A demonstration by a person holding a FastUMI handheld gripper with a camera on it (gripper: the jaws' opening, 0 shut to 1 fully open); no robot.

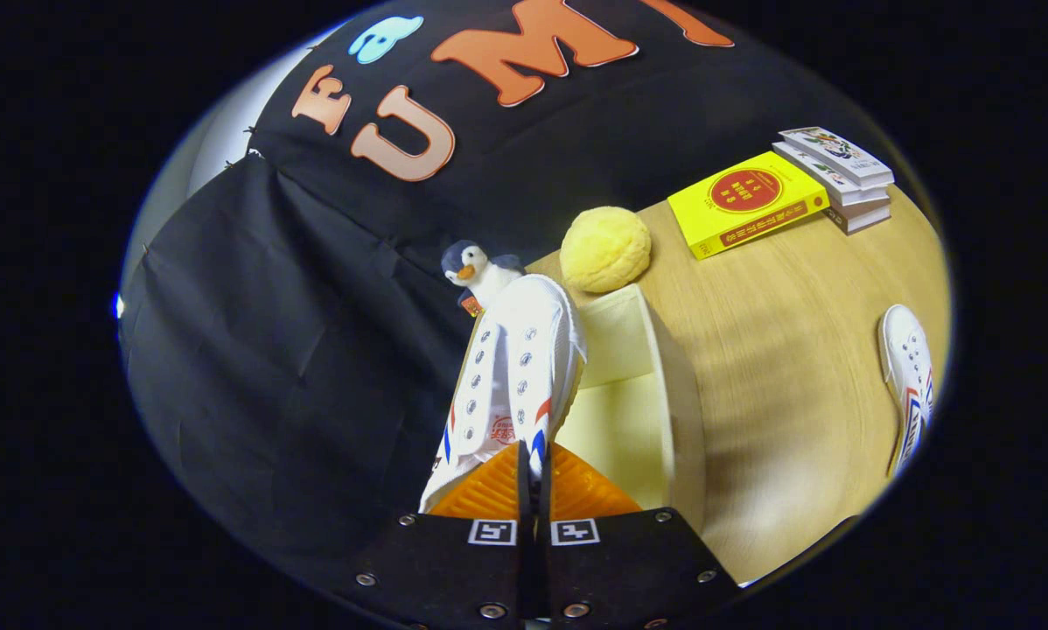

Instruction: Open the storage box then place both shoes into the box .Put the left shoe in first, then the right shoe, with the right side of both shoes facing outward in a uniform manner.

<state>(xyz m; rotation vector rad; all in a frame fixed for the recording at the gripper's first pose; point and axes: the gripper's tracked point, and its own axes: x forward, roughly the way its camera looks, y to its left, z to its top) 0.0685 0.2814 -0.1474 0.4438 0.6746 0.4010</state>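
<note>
Tongs (531,477) pinch white shoe (515,367) — toe over open storage box (638,394).

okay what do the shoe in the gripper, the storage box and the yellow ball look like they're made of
The shoe, pinched at its edge by the gripper fingers, looks like white canvas, matte, with metal-looking eyelets. The storage box seems to be pale painted wood or board: flat, stiff panels, dull finish. The yellow ball looks plush or knitted, judging by its bumpy, soft surface.

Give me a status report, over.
Gripper shut on white shoe, held over open storage box. Second shoe waits on table. Nothing blocking.
</note>
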